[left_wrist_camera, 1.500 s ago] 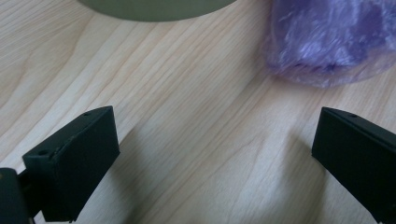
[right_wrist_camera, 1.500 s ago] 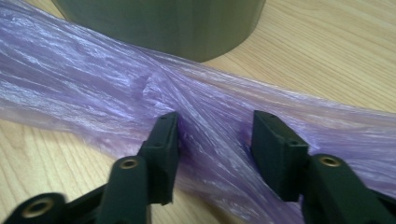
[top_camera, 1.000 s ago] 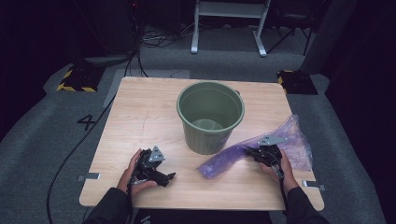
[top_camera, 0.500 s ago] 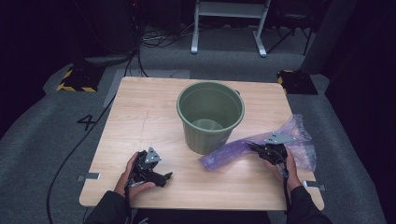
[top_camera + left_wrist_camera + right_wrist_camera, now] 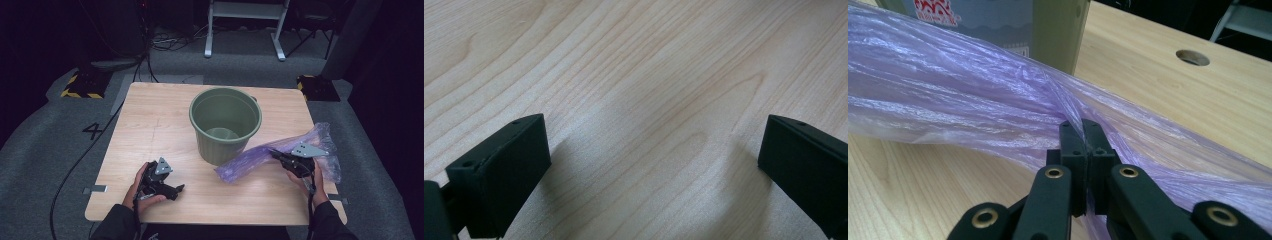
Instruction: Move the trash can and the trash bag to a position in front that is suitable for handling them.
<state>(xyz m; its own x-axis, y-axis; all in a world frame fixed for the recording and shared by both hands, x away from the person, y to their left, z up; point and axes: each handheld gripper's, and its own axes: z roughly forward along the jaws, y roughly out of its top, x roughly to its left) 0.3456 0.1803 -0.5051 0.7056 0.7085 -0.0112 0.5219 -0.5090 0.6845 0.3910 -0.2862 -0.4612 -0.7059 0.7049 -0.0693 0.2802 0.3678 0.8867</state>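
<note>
A: Nearest to us, what do we have at the table's front edge?

B: Our left gripper lies low over the pale wooden table, held in the left hand. In the left gripper view its two black jaws stand spread wide, with bare wood grain between them and nothing pinched.

A: And on the other side?

B: Our right gripper sits a little farther in, near the table's right edge. In the right gripper view its jaws are pressed together on a gathered fold of the thin, crinkled, translucent purple plastic bag; the film bunches right at the tips.

A: Where does the bag lie?

B: In the high view the purple plastic bag stretches as a long band from the table's right edge leftward, its free end close to the foot of the bucket. Whether it touches the bucket we cannot tell.

A: And beyond that?

B: The round, dull-green plastic bucket stands upright at the table's middle, open at the top. Behind the table we see grey carpet and a white metal stand.
</note>
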